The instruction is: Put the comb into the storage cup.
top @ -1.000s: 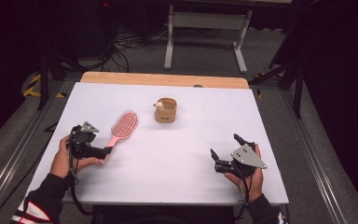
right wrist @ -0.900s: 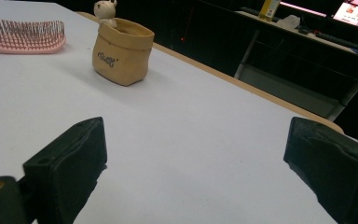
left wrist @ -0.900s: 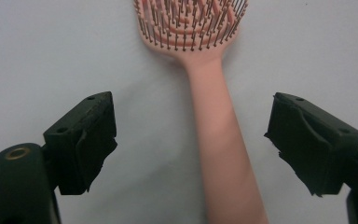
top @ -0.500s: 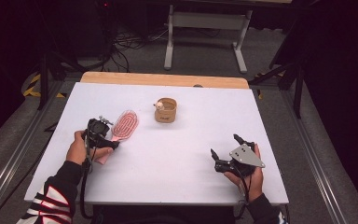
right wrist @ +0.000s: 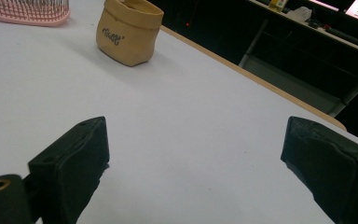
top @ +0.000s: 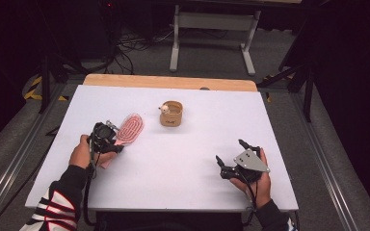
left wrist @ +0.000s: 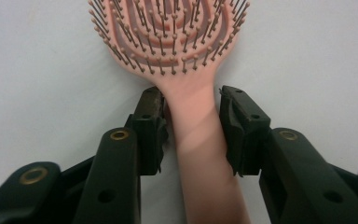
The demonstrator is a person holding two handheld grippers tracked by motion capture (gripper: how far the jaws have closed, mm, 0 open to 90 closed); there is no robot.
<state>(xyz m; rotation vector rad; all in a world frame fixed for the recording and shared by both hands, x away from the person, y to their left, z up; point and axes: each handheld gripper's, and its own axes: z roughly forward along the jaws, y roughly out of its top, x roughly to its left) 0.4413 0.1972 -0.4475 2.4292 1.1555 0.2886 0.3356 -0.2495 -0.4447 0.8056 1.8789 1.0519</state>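
A pink hairbrush (top: 130, 127) lies bristles up at the left of the white table (top: 188, 173). My left gripper (top: 117, 144) is over its handle. In the left gripper view the handle (left wrist: 196, 135) runs between the two black jaws, which stand close on either side with a thin gap at the left one; the left gripper (left wrist: 193, 100) is open. My right gripper (top: 230, 150) rests near the front right, wide open and empty (right wrist: 193, 140). A small tan fabric pouch (top: 171, 114) stands upright behind the middle, also seen as the pouch (right wrist: 129, 30) beside the hairbrush head (right wrist: 28, 11).
A small white item (top: 164, 109) sits at the pouch's rim. A wooden strip (top: 168, 82) borders the table's far edge. Beyond it stand a white metal frame (top: 212, 29) and floor cables (top: 135, 43). Bare table lies between the grippers.
My left gripper has moved right and forward from the table's left side onto the brush handle, which now sits between its jaws. The right gripper has stayed in place.
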